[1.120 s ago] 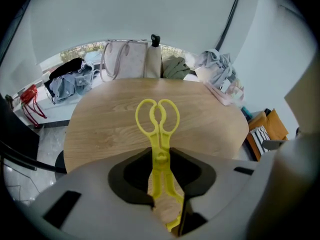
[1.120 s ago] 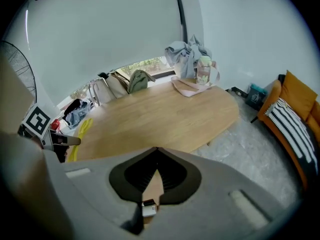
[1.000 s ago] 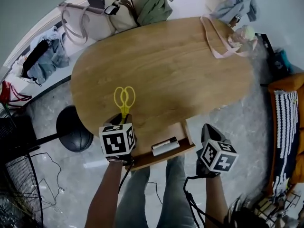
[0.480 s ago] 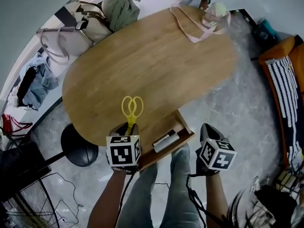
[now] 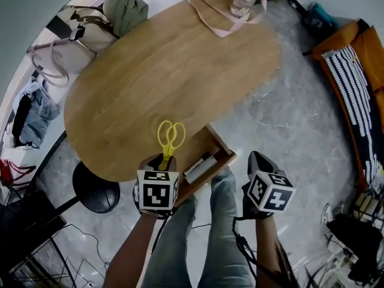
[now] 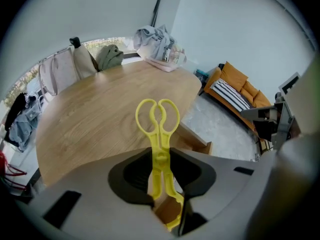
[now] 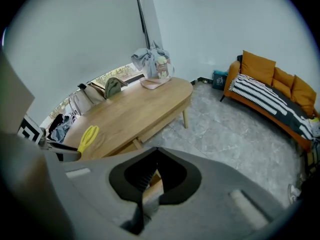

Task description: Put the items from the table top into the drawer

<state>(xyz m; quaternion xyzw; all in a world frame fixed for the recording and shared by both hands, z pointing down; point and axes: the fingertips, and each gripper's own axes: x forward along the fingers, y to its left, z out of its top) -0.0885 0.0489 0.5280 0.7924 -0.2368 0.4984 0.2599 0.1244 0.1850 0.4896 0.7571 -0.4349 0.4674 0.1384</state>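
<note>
Oval wooden table (image 5: 168, 65) — left gripper (image 5: 162, 159) pinches yellow scissors (image 5: 170, 138); right gripper (image 5: 257, 158) pressed together, empty.

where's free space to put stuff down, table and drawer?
The table top is bare across its middle, from the yellow tongs in the left claw at the near edge to the pink-strapped bag at the far end. In the drawer, a bare strip between the item inside and the table edge; crowded only at that item.

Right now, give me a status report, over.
Left gripper jaws shut on yellow plastic scissor-handled tongs at the oval wooden table edge. Right gripper shut, empty. Open wooden drawer beside the tongs, nothing between.
</note>
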